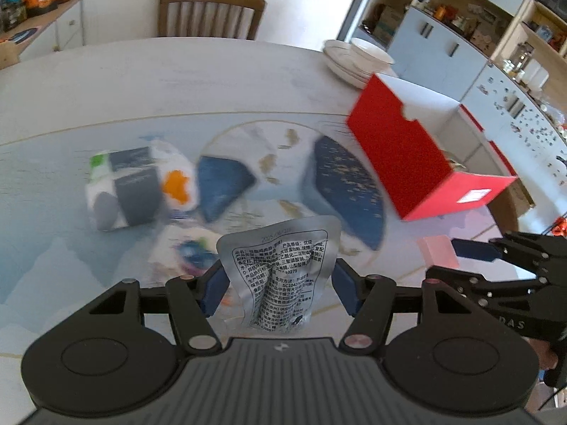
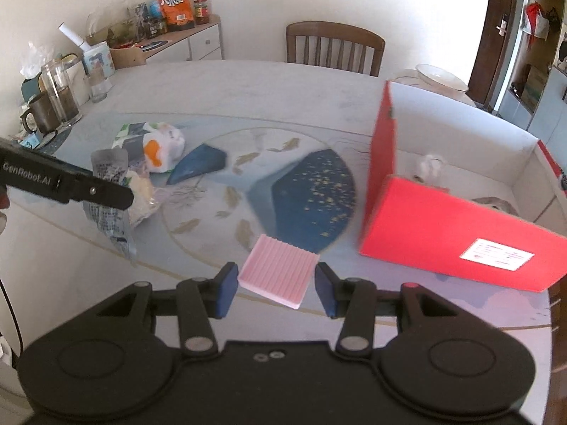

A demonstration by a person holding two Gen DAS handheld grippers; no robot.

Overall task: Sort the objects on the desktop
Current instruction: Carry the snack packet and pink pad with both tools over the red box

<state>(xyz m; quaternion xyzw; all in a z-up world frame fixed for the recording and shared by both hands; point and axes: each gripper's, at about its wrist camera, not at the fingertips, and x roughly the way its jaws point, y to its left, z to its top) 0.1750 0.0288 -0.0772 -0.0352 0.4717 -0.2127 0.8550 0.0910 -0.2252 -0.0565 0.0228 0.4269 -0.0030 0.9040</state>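
Behind the red box (image 2: 457, 226) wall, contents blur.

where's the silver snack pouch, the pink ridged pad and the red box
silver snack pouch (image 1: 280, 276): left wrist view, middle of its printed back.
pink ridged pad (image 2: 278, 271): right wrist view, centre of its ribbed top.
red box (image 2: 443, 230): right wrist view, its red front wall.

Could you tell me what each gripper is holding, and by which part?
Left gripper: silver foil packet, by its side edges. Right gripper: pink ridged block, by its two opposite sides.
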